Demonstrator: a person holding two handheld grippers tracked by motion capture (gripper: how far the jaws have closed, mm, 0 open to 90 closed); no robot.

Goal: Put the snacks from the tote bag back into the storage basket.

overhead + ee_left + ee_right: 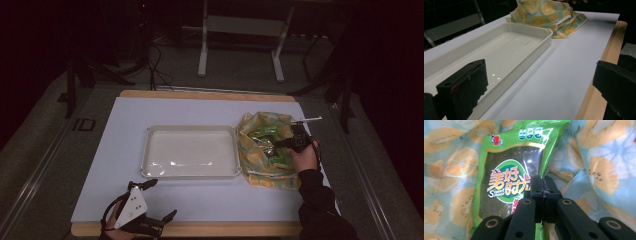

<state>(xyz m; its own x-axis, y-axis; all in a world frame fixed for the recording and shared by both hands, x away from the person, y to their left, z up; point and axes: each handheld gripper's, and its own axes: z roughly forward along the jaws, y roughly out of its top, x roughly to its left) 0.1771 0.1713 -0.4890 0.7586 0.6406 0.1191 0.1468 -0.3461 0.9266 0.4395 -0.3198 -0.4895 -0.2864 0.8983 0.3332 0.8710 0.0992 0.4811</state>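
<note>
**Packet pinched inside bag**

Right claw [544, 192] closed on edge of green foil snack packet [506, 177], lying inside citrus-print cloth bag [260, 155]; edge grip probably for lifting out. Left claw [150, 200] open, idle near table's front edge beside shallow white plastic tray [190, 172], likely destination.

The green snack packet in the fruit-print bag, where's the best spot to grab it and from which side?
Grip the packet by a thin side edge, coming from above through the bag's open mouth. It lies flat and thin on the cloth, so a sealed edge pinches more easily than the broad face. The right gripper is already shut on the edge at the right in its own view.
</note>
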